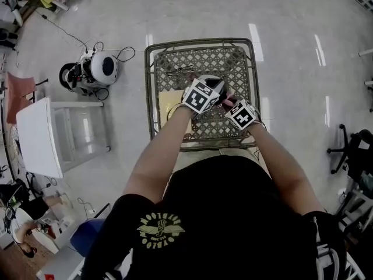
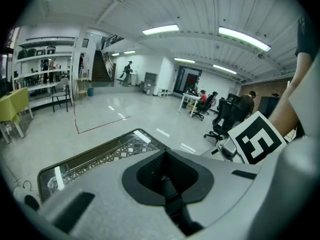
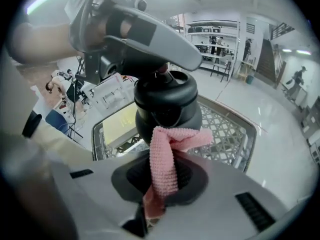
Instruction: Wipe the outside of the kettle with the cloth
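Pink cloth point(image 3: 162, 159) sits pinched tight in our right gripper point(image 3: 154, 201) and we press it on the black kettle point(image 3: 167, 106) over the lattice table point(image 1: 152, 86). Wiping looks under way, with most sides left. Our left gripper point(image 2: 170, 194) hovers at the lid, jaws together; the right tips steeply down.

Dark metal lattice table point(image 1: 149, 92) stands on grey tiled floor point(image 1: 291, 16). White round device with black cables point(image 1: 102, 67) sits left of it, white rectangular table point(image 1: 36, 146) beyond.
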The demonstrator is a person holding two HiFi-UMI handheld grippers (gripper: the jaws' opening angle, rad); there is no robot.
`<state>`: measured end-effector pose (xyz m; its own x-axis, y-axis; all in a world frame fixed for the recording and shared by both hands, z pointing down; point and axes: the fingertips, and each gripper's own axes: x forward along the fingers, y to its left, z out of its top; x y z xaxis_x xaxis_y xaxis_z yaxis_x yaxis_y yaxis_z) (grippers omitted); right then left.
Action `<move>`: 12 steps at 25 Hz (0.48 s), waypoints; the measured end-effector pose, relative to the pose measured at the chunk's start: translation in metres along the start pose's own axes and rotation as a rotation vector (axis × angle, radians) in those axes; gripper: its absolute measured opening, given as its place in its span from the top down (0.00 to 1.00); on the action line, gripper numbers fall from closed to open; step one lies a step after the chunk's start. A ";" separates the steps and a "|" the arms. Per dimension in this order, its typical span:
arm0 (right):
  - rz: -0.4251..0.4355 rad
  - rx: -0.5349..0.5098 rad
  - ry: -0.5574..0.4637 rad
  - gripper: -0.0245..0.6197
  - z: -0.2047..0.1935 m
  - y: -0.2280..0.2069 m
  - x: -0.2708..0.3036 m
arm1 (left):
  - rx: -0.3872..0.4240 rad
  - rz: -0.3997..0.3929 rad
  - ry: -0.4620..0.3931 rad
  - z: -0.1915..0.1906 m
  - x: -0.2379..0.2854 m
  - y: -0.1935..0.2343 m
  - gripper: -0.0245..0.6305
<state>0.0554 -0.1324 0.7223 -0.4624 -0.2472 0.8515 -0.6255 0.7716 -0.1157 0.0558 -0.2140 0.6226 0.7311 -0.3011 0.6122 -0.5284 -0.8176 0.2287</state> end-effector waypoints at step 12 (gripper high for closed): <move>-0.068 -0.229 0.052 0.91 0.018 -0.047 0.007 | 0.004 0.025 0.034 -0.007 -0.001 0.006 0.96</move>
<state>0.0705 -0.1809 0.7241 -0.3873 -0.2774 0.8792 -0.4926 0.8684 0.0570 0.0487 -0.2157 0.6283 0.7025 -0.3045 0.6432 -0.5443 -0.8122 0.2100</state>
